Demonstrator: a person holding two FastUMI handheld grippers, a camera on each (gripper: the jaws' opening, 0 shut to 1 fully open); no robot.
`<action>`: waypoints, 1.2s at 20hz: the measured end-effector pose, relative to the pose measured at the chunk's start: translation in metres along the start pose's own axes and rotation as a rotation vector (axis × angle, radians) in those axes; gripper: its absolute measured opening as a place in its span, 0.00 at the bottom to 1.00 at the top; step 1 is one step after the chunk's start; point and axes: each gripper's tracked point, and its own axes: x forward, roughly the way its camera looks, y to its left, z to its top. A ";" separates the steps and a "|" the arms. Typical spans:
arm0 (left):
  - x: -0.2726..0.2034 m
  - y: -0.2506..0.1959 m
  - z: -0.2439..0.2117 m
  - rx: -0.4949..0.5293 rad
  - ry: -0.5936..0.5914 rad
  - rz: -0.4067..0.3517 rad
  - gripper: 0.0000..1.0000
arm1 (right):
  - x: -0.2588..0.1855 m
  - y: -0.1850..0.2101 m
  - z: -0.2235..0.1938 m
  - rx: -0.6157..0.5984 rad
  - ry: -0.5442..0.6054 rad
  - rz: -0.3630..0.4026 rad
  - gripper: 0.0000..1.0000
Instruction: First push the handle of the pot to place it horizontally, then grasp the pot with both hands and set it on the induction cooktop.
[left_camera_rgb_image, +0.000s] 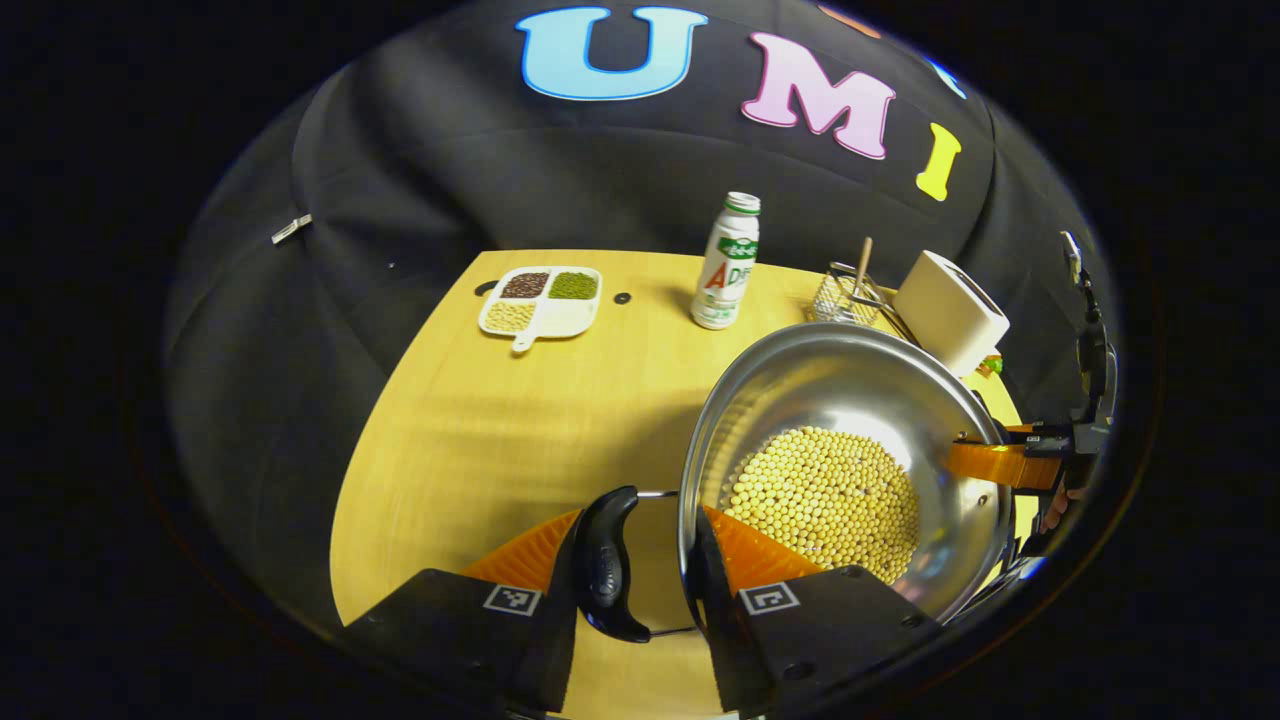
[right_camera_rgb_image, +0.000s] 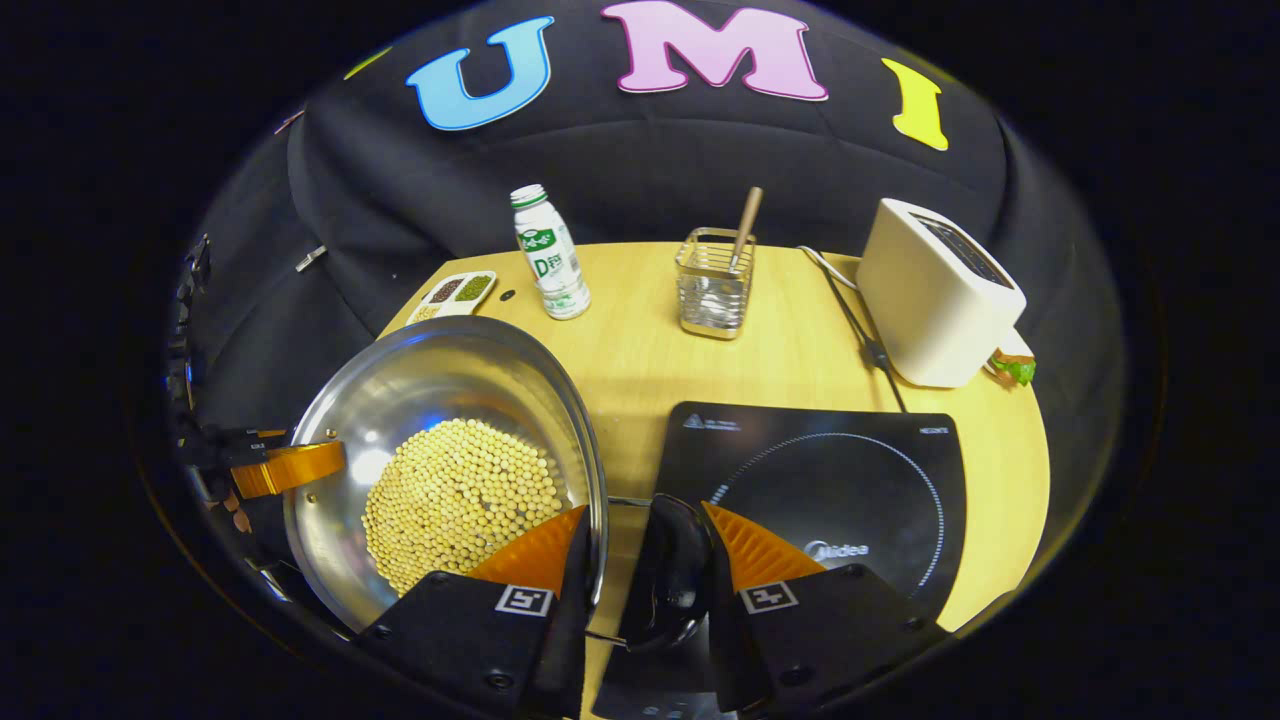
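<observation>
Each gripper (left_camera_rgb_image: 640, 570) (right_camera_rgb_image: 645, 570) is clamped on a side handle (left_camera_rgb_image: 605, 565) (right_camera_rgb_image: 670, 580) of the pot (left_camera_rgb_image: 850, 390) (right_camera_rgb_image: 450, 360), handles level; the cooktop (right_camera_rgb_image: 830, 480) reads Midea.

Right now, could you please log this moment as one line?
pot of beans: held | left claw: on handle | right claw: on handle | cooktop: bare

Pot (left_camera_rgb_image: 800, 400) shiny metal; table (left_camera_rgb_image: 500, 420) smooth wood; cooktop (right_camera_rgb_image: 850, 480) glossy.
</observation>
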 end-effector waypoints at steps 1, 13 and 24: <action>0.000 -0.012 0.000 0.007 0.002 -0.008 0.57 | -0.005 -0.012 -0.001 0.010 0.003 -0.006 0.53; 0.023 -0.159 0.011 0.097 0.012 -0.087 0.57 | -0.043 -0.150 -0.012 0.092 0.005 -0.081 0.53; 0.054 -0.249 0.010 0.130 0.015 -0.118 0.57 | -0.047 -0.238 -0.022 0.129 0.002 -0.117 0.53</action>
